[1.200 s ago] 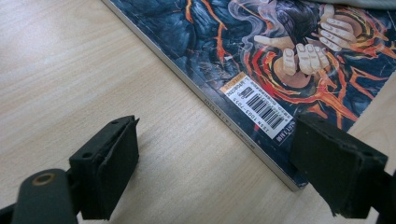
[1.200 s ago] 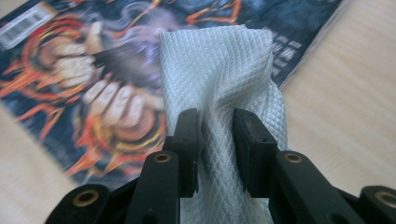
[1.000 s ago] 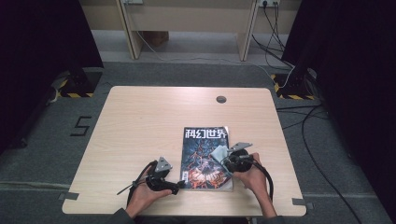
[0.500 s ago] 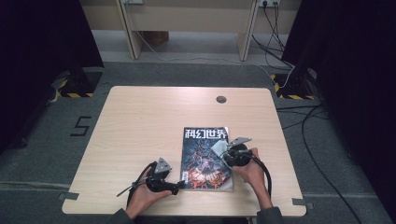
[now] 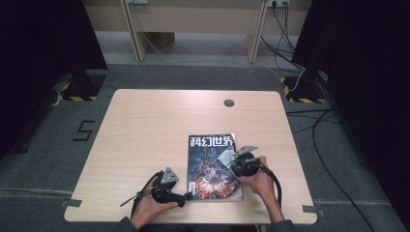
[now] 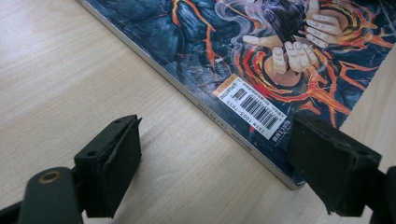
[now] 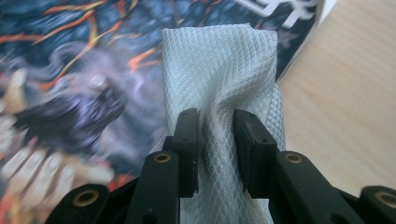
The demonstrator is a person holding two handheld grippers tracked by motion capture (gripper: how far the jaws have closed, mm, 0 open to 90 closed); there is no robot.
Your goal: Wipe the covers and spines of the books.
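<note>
White embossed cloth (image 7: 219,70) is what your right claw (image 7: 218,140) has pinched between its jaws, bunched in the middle and hanging over the magazine (image 5: 212,166). It looks like a thin, floppy wipe, so I'd guess it weighs next to nothing and will fold or drag wherever you push it; the grip low down near the gathered part seems fine, just expect the free end to flap. The magazine lies flat on the wooden worktop (image 5: 145,125), near your edge and a bit right of centre, cover up, glossy by the look of it. Glossy probably means slick, so if you rub it with the cloth it may slide around. Your left claw (image 6: 215,163) has its jaws wide apart, holding nothing, and sits low right by the magazine's spine corner, near the barcode (image 6: 254,106). That's a decent spot to pin it down. The magazine is thin and bendy I'd reckon, so press flat on the corner rather than trying to nip the edge, which could curl the cover.
</note>
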